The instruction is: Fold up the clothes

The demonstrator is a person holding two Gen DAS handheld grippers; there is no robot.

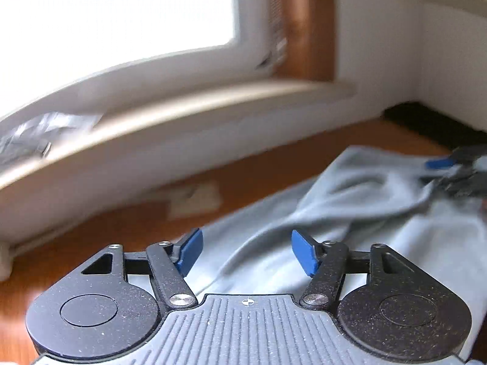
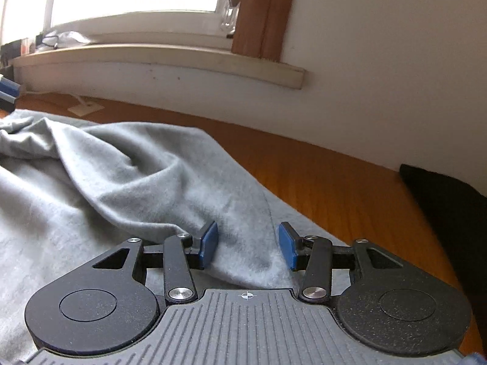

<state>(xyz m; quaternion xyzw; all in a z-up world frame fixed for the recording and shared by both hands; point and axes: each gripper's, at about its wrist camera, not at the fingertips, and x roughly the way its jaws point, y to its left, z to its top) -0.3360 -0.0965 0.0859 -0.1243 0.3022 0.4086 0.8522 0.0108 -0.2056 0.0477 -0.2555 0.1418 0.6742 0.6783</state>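
Your left gripper gapes wide, holding nothing; your right gripper stands half open over the grey shirt, gripping nothing.

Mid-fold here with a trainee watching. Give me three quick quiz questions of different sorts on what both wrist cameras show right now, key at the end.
1. True or false: the right gripper is clamped on the grey garment.
2. What surface does the garment lie on?
3. The left gripper is: A) open, B) shut on the garment, C) holding a hanger.

Key: 1 false, its fingers stand apart; 2 the wooden table; 3 A.
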